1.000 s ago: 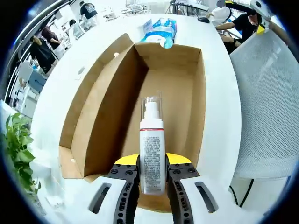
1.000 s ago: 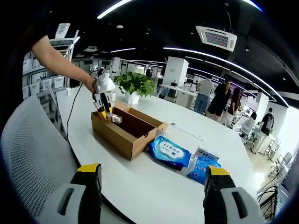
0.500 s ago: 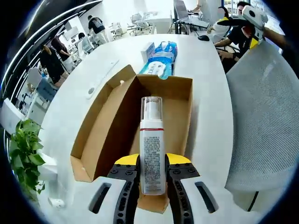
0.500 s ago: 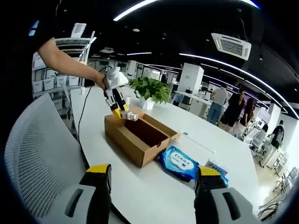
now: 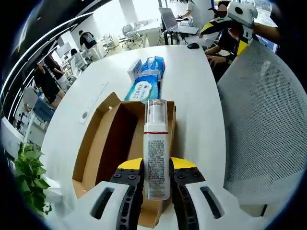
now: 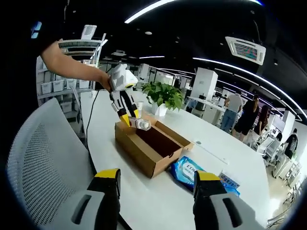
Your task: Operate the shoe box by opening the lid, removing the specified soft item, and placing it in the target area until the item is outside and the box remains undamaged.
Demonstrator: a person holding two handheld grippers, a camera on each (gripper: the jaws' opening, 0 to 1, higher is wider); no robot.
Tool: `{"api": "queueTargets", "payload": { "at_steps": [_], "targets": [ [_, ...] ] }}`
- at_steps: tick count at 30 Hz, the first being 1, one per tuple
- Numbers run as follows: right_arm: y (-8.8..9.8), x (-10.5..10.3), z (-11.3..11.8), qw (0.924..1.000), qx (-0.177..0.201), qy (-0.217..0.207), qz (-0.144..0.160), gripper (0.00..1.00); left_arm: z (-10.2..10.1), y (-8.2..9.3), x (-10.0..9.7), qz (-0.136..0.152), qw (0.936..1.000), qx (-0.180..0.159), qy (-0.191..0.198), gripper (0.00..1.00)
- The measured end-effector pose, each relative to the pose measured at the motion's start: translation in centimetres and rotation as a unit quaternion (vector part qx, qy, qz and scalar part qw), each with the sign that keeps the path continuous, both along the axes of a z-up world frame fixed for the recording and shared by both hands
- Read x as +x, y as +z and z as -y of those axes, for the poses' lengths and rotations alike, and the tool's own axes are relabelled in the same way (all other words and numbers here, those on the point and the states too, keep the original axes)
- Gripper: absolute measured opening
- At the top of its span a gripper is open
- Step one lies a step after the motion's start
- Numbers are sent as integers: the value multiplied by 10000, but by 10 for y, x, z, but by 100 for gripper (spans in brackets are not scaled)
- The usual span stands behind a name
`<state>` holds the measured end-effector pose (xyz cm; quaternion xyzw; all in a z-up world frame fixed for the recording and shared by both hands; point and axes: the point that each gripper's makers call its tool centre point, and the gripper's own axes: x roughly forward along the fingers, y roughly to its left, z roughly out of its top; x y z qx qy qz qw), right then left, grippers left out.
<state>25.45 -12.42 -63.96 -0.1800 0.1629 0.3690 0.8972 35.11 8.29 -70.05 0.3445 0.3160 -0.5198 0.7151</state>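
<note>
My left gripper (image 5: 156,168) is shut on a white pump bottle (image 5: 156,148) with a clear cap and a red band, held above the open brown shoe box (image 5: 108,143). In the right gripper view the same left gripper (image 6: 128,114) holds the bottle (image 6: 142,124) just over the near end of the box (image 6: 148,154). My right gripper (image 6: 156,179) stands open with nothing between its jaws, well back from the box over the white table (image 6: 158,201). The right gripper (image 5: 237,19) also appears far off at the top right of the left gripper view.
Blue wipe packs (image 5: 144,84) lie on the table (image 5: 196,91) beyond the box; they also lie by the box's far end (image 6: 189,170). A grey mesh chair (image 5: 264,124) stands at the table's edge. A potted plant (image 6: 165,96) stands behind the box. People stand in the background.
My left gripper has lifted the bottle up out of the box, which now looks smaller below. My right gripper's jaws have drawn somewhat closer together, still open.
</note>
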Motion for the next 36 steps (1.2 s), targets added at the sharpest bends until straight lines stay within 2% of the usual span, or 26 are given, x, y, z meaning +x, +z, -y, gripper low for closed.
{"api": "queueTargets", "payload": {
  "at_steps": [14,23,36],
  "targets": [
    [3,-2,-16,9996,6,292,20,48,45,19,-34,85,9965,-379,-737,19],
    [2,-5,-25,9991,33,415,-20,43,63,20,-52,89,9911,-466,-1246,19],
    [-1,-11,-38,9977,62,663,-77,35,81,16,-74,-30,9831,-578,-1736,19]
  ]
}}
